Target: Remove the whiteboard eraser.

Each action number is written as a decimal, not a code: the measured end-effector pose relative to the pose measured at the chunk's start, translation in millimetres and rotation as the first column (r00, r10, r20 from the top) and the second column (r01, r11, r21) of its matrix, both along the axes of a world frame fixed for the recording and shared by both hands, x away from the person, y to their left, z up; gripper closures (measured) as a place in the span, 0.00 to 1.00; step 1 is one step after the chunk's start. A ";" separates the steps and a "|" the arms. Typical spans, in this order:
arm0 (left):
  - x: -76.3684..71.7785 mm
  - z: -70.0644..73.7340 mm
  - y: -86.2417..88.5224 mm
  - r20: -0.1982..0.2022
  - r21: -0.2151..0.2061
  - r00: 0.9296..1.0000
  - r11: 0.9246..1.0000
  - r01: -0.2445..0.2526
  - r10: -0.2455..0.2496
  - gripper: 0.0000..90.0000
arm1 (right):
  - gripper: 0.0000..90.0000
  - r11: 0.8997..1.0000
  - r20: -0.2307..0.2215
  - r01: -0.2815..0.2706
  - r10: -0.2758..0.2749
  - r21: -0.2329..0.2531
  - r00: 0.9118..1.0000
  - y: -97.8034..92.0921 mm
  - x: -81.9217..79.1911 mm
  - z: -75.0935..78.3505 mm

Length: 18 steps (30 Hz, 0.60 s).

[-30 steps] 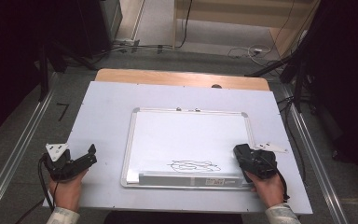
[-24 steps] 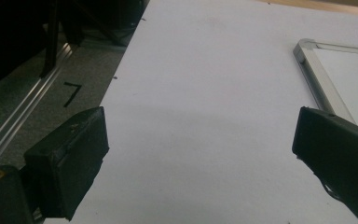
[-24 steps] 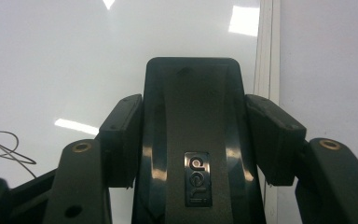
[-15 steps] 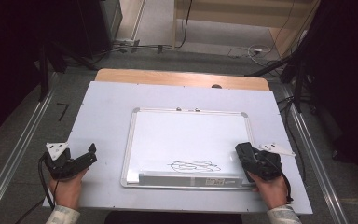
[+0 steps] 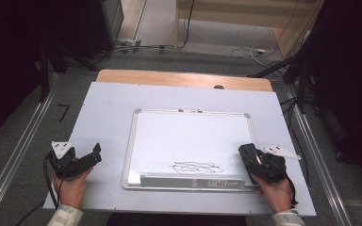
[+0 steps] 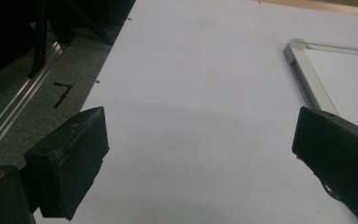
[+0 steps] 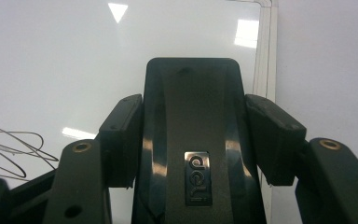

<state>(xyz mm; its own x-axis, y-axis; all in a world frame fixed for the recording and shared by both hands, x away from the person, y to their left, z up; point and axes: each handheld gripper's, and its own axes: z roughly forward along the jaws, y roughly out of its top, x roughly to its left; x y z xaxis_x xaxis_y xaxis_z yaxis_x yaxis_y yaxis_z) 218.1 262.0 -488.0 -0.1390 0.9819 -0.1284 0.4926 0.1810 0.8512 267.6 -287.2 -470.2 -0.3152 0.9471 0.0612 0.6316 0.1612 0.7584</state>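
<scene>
Covering most of the wooden table (image 5: 184, 77), a pale sheet (image 5: 103, 113) carries a metal-framed whiteboard (image 5: 188, 136) laid flat at its centre, with a black scribble (image 5: 197, 166) near the board's front edge, just behind the tray (image 5: 191, 181) along that edge. Two hands come in from the near side. The right hand (image 5: 275, 195) holds the right gripper (image 5: 253, 160) over the board's front right corner; in the right gripper view its jaws are pressed against both sides of a dark eraser (image 7: 193, 140) bearing a small "deli" badge, with the scribble off to the left and the board's frame to the right. The left hand (image 5: 70, 188) holds the left gripper (image 5: 94, 153) on the sheet, left of the board and apart from it. In the left gripper view, that gripper's jaws stand wide apart with nothing between them, over bare sheet beside a corner of the frame.
</scene>
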 end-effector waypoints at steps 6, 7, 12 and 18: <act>0.0 -0.4 1.3 -0.001 -0.008 1.000 1.000 -0.007 0.007 0.04 | 0.43 1.000 -0.002 -0.005 0.005 0.000 1.000 1.9 0.9 0.1; 0.0 -0.4 1.3 -0.001 -0.008 1.000 1.000 -0.007 0.007 0.04 | 0.43 1.000 -0.002 -0.005 0.005 -0.001 1.000 2.1 1.1 0.1; -0.2 -0.5 1.3 -0.002 -0.007 1.000 1.000 -0.007 0.007 0.04 | 0.43 1.000 -0.001 -0.008 0.008 0.000 1.000 2.8 1.5 0.2; -0.8 0.2 1.2 -0.001 -0.005 1.000 1.000 -0.009 0.009 0.04 | 0.43 1.000 -0.004 -0.011 0.011 -0.002 1.000 3.6 1.6 -0.1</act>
<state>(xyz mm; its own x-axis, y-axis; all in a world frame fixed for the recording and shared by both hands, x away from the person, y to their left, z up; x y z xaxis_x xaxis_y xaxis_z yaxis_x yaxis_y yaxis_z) 217.2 263.2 -487.9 -0.1475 0.9801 -0.1327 0.4918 0.1891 0.8499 269.2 -283.7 -470.3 -0.3254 0.9436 0.0607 0.6327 0.1695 0.7556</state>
